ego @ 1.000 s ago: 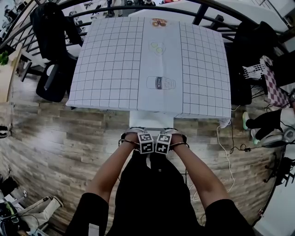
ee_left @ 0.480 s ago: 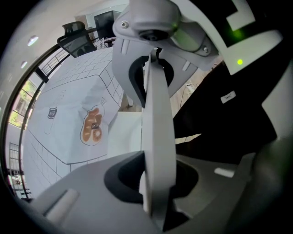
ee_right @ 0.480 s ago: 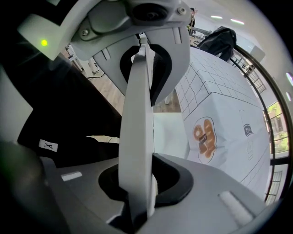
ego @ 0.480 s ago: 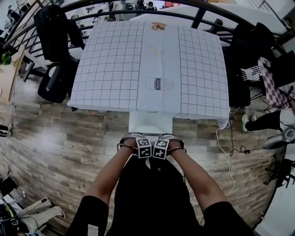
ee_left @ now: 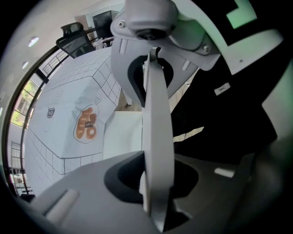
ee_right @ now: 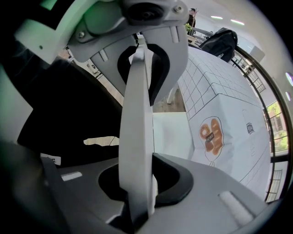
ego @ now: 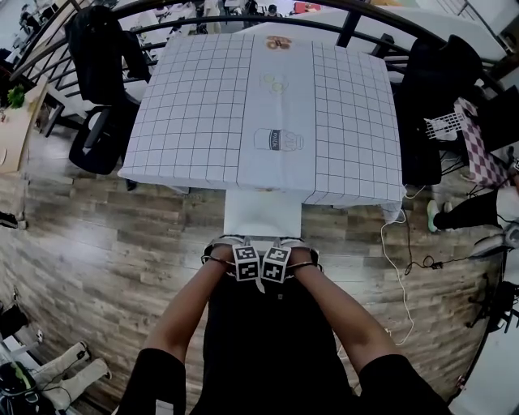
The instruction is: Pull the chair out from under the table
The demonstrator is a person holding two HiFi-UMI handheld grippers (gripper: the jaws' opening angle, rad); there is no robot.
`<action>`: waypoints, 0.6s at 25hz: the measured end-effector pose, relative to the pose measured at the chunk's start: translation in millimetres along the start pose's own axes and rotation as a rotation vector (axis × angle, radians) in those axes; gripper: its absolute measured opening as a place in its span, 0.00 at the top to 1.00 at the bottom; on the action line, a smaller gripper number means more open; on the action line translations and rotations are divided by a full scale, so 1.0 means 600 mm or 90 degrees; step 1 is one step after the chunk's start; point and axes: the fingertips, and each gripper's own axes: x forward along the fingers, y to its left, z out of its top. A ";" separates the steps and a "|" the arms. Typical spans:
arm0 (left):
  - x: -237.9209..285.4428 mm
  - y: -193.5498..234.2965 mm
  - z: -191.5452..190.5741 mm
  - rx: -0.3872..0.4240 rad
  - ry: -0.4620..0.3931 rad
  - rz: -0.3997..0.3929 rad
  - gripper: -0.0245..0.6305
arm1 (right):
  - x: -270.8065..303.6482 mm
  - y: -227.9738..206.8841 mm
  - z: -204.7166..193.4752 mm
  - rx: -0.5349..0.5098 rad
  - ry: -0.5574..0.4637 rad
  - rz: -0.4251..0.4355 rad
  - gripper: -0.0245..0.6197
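The white chair's seat sticks out from under the near edge of the table, which wears a white gridded cloth. My left gripper and right gripper sit side by side over the chair's back, both pointing down. In the left gripper view the left gripper is shut on the thin white chair back, with the seat beyond. The right gripper clamps the same chair back in the right gripper view. The chair's legs are hidden.
A black office chair stands at the table's left. Dark chairs and clothes crowd its right side. A white cable trails over the wood floor to the right. A black railing runs behind the table.
Both grippers have come back toward the person with the chair back in them. More of the white seat shows from under the cloth's edge.
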 end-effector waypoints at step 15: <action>-0.008 0.005 -0.006 -0.002 -0.020 0.018 0.84 | -0.004 -0.004 0.008 -0.005 -0.003 -0.008 0.85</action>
